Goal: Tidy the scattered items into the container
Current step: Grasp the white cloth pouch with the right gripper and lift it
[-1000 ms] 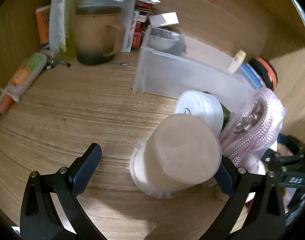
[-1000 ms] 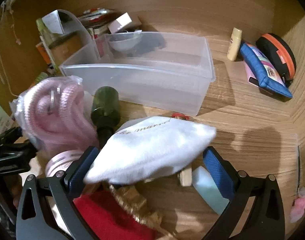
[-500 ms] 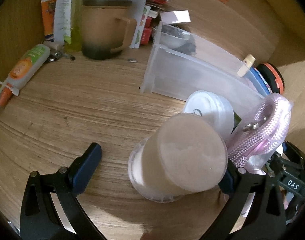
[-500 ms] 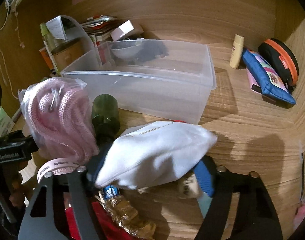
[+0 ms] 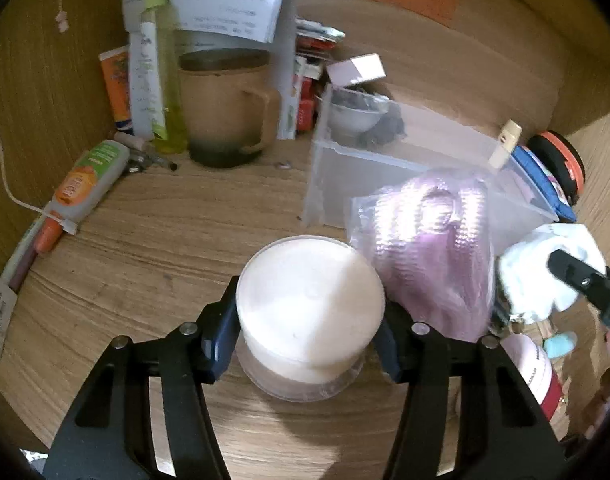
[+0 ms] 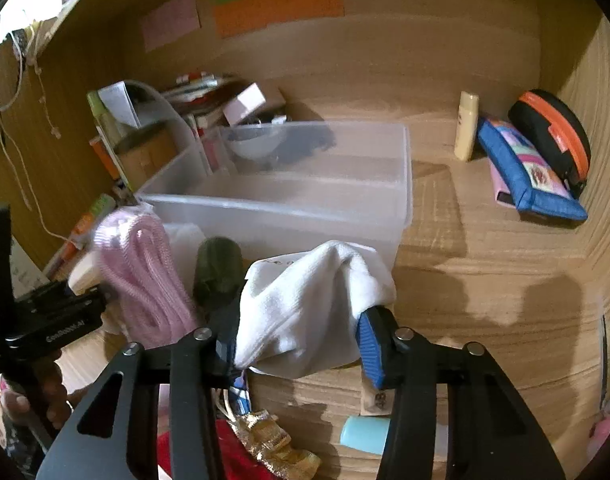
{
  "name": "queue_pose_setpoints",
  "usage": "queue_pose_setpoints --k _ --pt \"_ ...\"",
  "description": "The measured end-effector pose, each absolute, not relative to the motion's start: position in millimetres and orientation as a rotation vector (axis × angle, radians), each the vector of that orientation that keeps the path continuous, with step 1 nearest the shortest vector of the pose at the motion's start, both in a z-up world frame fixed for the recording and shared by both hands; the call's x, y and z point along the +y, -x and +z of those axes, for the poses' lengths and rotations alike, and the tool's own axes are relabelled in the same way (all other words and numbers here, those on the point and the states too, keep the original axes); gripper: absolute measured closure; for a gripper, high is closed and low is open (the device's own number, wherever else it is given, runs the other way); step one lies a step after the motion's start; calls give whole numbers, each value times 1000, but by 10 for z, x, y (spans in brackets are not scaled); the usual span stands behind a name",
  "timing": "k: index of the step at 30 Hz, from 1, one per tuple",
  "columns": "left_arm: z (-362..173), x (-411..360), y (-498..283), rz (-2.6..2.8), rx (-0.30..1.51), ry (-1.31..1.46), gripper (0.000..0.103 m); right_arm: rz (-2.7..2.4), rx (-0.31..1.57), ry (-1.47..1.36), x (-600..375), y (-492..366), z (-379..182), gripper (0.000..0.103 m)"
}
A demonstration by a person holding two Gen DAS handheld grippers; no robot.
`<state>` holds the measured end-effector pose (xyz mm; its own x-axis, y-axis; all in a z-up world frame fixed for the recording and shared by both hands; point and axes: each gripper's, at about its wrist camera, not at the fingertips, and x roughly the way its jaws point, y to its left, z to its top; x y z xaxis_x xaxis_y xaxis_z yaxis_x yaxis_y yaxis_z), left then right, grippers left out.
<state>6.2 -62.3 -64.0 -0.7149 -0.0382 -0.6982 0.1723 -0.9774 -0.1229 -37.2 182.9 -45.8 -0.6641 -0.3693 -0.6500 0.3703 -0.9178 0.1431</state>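
Your left gripper (image 5: pixel 309 328) clamps the tub (image 5: pixel 310 312), right gripper (image 6: pixel 301 344) pinches the sock (image 6: pixel 305 304) — both lifted, bound for the bin (image 6: pixel 281 200).

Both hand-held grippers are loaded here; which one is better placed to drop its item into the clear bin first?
Probably the right hand-held gripper. Its white sock hangs just before the clear bin, whose open top lies straight ahead. The left hand-held gripper, clamping the white tub, faces the bin's end wall, with the pink bag between.
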Motion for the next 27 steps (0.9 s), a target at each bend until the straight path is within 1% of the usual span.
queue_pose_setpoints --k 6,10,22,27 --pt "-613 -747 -41 -2778 325 -1130 46 -2549 -27 -946 1882 409 -316 62" --pt "-527 -778 -83 -2781 317 -1096 46 -2551 -21 -915 1877 420 -228 63" --pt "-50 -792 -47 -2887 311 -953 47 -2599 -13 -770 1900 422 133 63" --pt "38 -733 18 -2915 286 -940 47 -2612 -9 -721 1882 462 276 63"
